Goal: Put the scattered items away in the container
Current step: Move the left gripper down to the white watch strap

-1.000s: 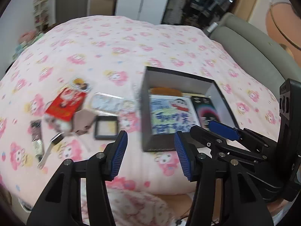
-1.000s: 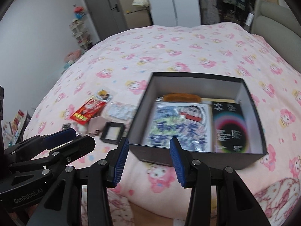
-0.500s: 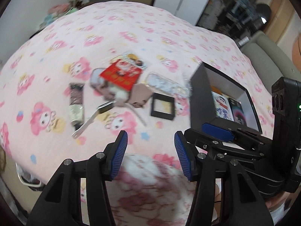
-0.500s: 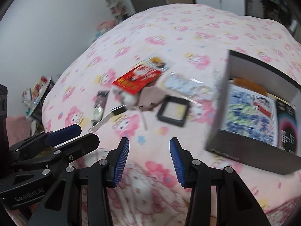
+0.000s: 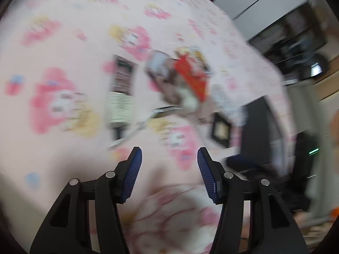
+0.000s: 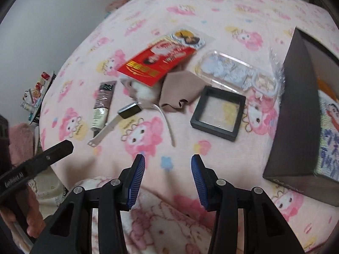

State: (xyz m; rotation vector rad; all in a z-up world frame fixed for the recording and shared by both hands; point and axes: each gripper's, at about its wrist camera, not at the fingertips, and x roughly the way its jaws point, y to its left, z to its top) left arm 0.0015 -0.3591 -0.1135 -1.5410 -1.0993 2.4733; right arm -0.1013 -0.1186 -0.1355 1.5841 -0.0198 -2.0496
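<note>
Scattered items lie on a pink cartoon blanket: a red packet, a brown cloth, a black square frame, a clear plastic case, a cosmetic tube and a small brush tool. The dark box stands at the right with printed packs inside. My right gripper is open and empty, near the bed's front edge, short of the items. My left gripper is open and empty; its view is blurred, with the tube and red packet ahead.
The left gripper's finger shows at the left of the right wrist view. A shelf with small things stands beside the bed at the left. A wardrobe and dark shelving lie beyond the bed.
Both grippers have swung left, away from the box and toward the scattered items. Both stay open and empty. The left wrist view is now motion-blurred.
</note>
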